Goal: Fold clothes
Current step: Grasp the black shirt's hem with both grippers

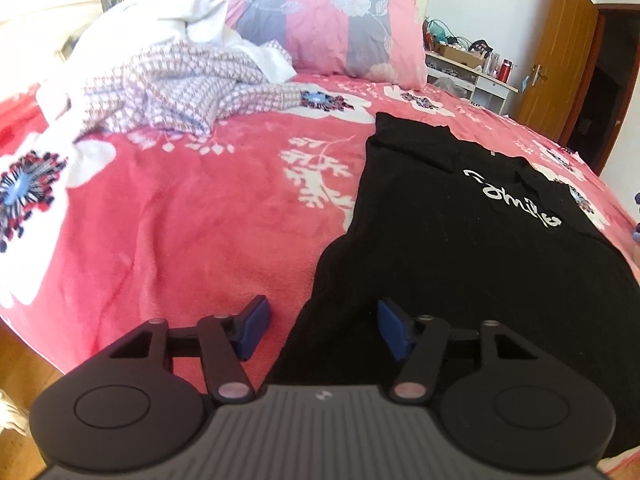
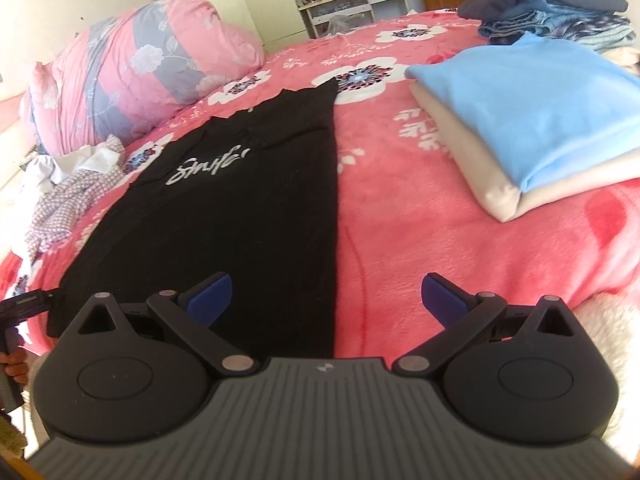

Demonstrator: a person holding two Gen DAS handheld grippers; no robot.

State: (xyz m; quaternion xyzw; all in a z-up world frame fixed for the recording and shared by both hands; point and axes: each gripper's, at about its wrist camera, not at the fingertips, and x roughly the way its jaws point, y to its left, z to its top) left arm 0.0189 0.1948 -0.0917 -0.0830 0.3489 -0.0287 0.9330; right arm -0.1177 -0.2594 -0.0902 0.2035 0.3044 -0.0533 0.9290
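Observation:
A black shirt (image 1: 460, 232) with white lettering lies flat and lengthwise on the pink floral bedspread (image 1: 192, 216), its sides folded in. It also shows in the right wrist view (image 2: 240, 200). My left gripper (image 1: 322, 326) is open and empty, low over the shirt's near left corner, straddling its left edge. My right gripper (image 2: 326, 300) is open and empty over the shirt's near right corner, its left finger over the cloth and its right finger over the bedspread (image 2: 420, 216). The left gripper (image 2: 24, 304) shows at the far left edge of the right wrist view.
A heap of unfolded checked and white clothes (image 1: 172, 80) lies at the back left. A pink and grey duvet roll (image 1: 328, 16) lies behind. Folded blue and beige garments (image 2: 532, 120) are stacked on the right, with a dark pile (image 2: 552, 12) beyond. A shelf (image 1: 472, 76) and door (image 1: 560, 52) stand far off.

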